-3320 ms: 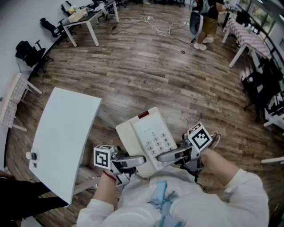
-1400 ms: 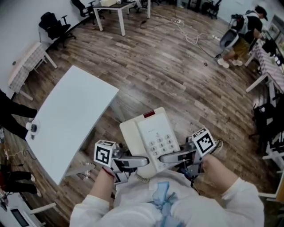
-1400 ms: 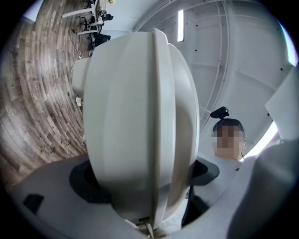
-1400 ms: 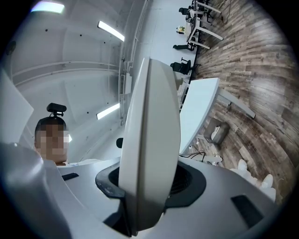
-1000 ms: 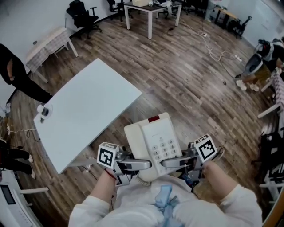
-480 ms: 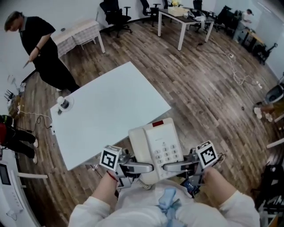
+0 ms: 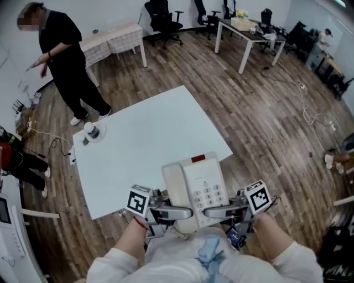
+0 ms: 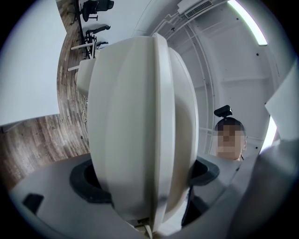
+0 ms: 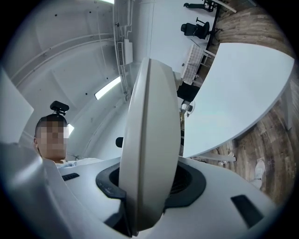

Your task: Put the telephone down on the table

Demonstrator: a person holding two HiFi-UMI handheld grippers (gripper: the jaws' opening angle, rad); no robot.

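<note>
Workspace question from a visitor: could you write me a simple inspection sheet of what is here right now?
Surface: white table, mostly bare.
Job's things: cream telephone, held up at the table's near edge, not yet set down.
Clutter: one small round object near the table's left edge.
Grippers: left gripper and right gripper, each shut on one side of the telephone.
Cables: loose cables on the floor to the right of the table, and more to its left.
Surroundings: wooden floor, a standing person, desks and office chairs beyond.
</note>
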